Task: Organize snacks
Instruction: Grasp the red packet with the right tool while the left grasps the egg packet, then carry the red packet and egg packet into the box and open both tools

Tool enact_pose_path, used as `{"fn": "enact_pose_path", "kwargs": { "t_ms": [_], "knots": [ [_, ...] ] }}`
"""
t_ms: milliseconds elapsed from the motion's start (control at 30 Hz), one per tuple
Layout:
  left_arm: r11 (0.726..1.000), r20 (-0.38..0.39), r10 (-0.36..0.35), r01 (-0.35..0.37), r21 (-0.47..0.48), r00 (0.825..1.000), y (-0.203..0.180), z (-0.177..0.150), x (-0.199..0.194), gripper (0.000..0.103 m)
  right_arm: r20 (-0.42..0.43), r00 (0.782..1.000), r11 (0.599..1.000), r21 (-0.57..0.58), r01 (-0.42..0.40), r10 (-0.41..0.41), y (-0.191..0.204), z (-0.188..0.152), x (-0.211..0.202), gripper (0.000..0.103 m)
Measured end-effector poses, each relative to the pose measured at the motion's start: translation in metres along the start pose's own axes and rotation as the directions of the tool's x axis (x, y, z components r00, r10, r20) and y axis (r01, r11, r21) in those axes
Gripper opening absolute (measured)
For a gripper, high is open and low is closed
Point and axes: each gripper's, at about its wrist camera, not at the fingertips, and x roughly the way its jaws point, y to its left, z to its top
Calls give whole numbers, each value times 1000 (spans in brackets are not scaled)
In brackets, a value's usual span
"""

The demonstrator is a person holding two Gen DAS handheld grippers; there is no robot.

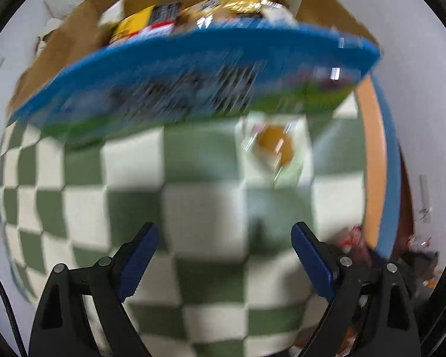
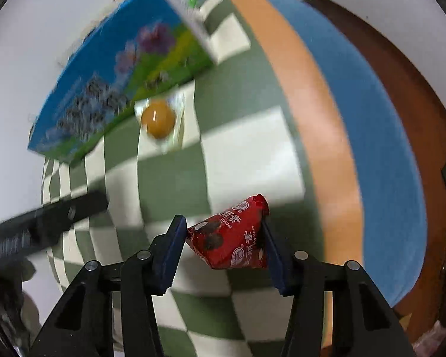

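My right gripper pointed steeply down at the checked cloth, its jaws closed in on a red packet. The left pad touched the packet's corner and the right pad pressed its far edge, so I judged it gripped, or very nearly. I took it across its width because the crumpled wrapper gave the pads two firm edges there.

Ahead and to the left of that gripper lay a clear-wrapped orange sweet, just beside the blue box, which rested at the cloth's far edge. I took that box for the place the loose snacks belonged.

My left gripper also aimed almost straight down, jaws wide apart with only cloth between them. The sweet sat ahead of it, slightly right, and the box farther ahead, with a cardboard carton of mixed snacks behind. The view was blurred. I judged this hand was lined up for the sweet, open and ready, while the right dealt with the packet.
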Motion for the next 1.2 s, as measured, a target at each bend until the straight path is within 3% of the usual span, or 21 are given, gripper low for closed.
{"fn": "enact_pose_path", "kwargs": {
  "t_ms": [133,200,267,400,500,767,1000,1100,1200],
  "knots": [
    [999,29,-32,31,28,999,-25,36,11,88,16,1000,1000,9,19,-19,-9,34,3,53],
    [998,22,-19,18,63,1000,-39,45,22,70,22,999,1000,17,25,-25,-13,46,5,53],
    [996,-4,-8,8,88,1000,-49,50,35,62,23,999,999,25,24,-25,-17,53,7,53],
    [993,-41,37,-32,117,998,-62,51,62,61,15,1000,999,29,26,-26,-21,64,11,52],
    [989,-6,61,-60,138,998,-65,50,63,45,3,999,999,16,32,-32,-22,69,14,52],
    [991,-2,68,-68,113,998,-25,6,42,44,-32,999,998,-62,6,-8,-7,73,17,52],
    [997,-107,58,-63,-44,993,47,-58,42,44,-132,991,981,-186,-61,37,39,44,40,52],
    [992,-131,34,-49,-117,991,66,-66,54,45,-152,988,970,-234,-62,27,52,29,45,52],
    [992,-131,45,-60,-112,990,64,-65,59,47,-154,988,963,-268,-39,-3,61,27,55,52]
  ]
}}
